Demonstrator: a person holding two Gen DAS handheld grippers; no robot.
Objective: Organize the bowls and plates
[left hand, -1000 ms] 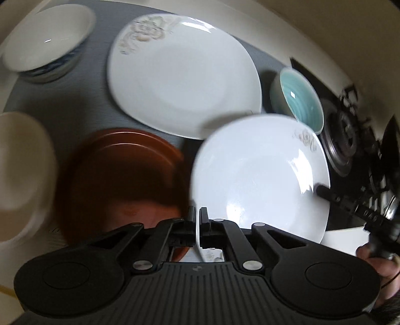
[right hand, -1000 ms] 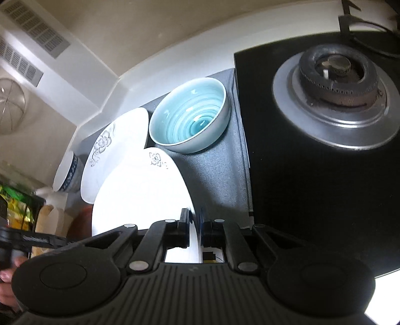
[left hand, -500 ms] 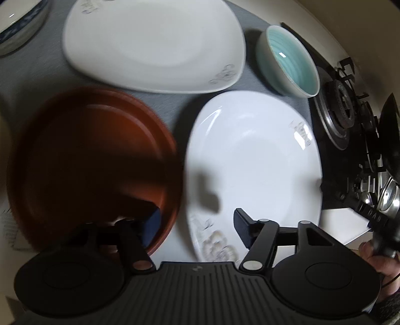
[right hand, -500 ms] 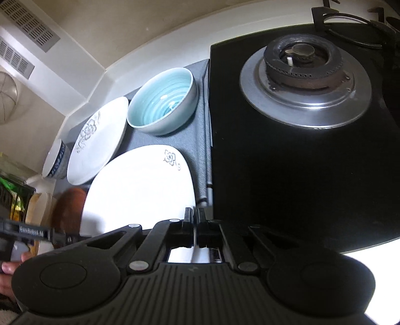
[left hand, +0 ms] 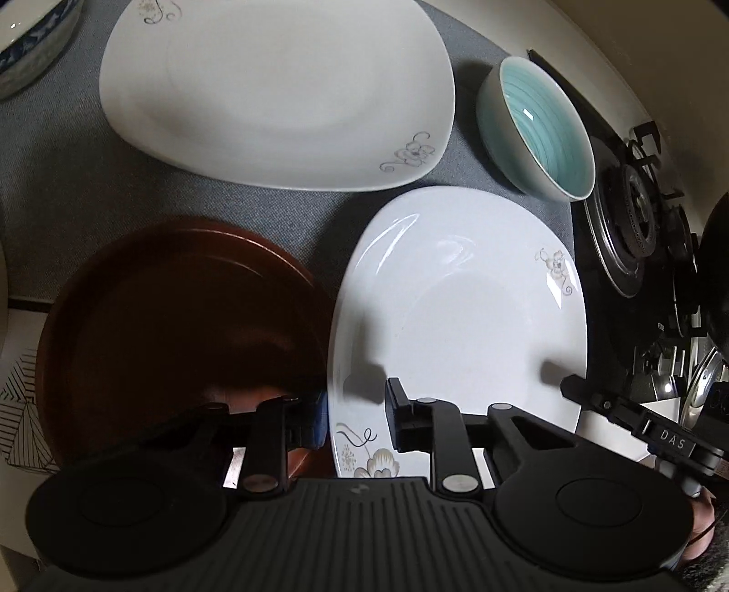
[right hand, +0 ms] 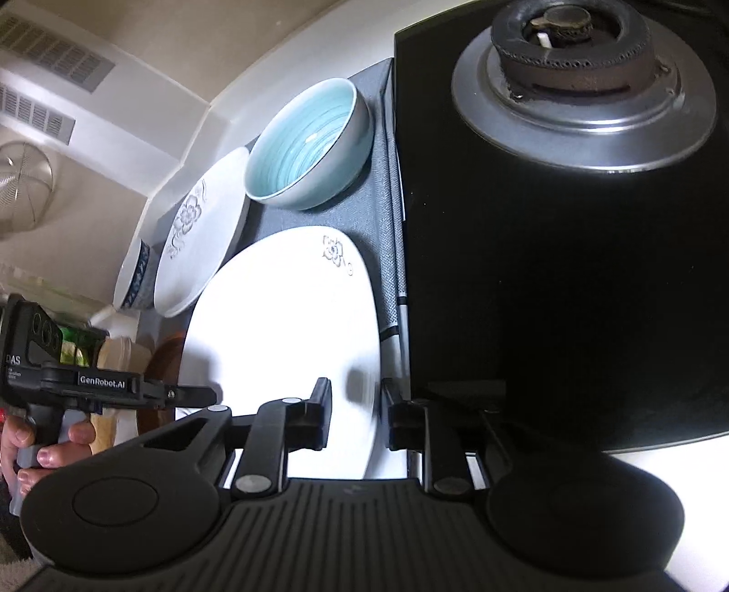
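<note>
A white flowered plate (left hand: 460, 318) lies on the grey mat, also in the right wrist view (right hand: 291, 328). My left gripper (left hand: 353, 421) is open, its jaws either side of the plate's near left rim. My right gripper (right hand: 357, 419) is open, straddling the plate's right rim. A second, larger white plate (left hand: 278, 91) lies behind; it also shows in the right wrist view (right hand: 200, 237). A brown plate (left hand: 177, 337) sits left of the near plate. A teal bowl (left hand: 542, 127) stands at the back right, seen too in the right wrist view (right hand: 305, 141).
A blue-patterned white bowl (left hand: 32, 41) stands at the far left of the grey mat (left hand: 68, 182). A black gas stove with a burner (right hand: 578, 77) borders the mat on the right. A cream dish (right hand: 120, 355) sits beyond the brown plate.
Both grippers have opened from shut on the near white plate's rims. The plate now rests on the mat beside the brown plate.
</note>
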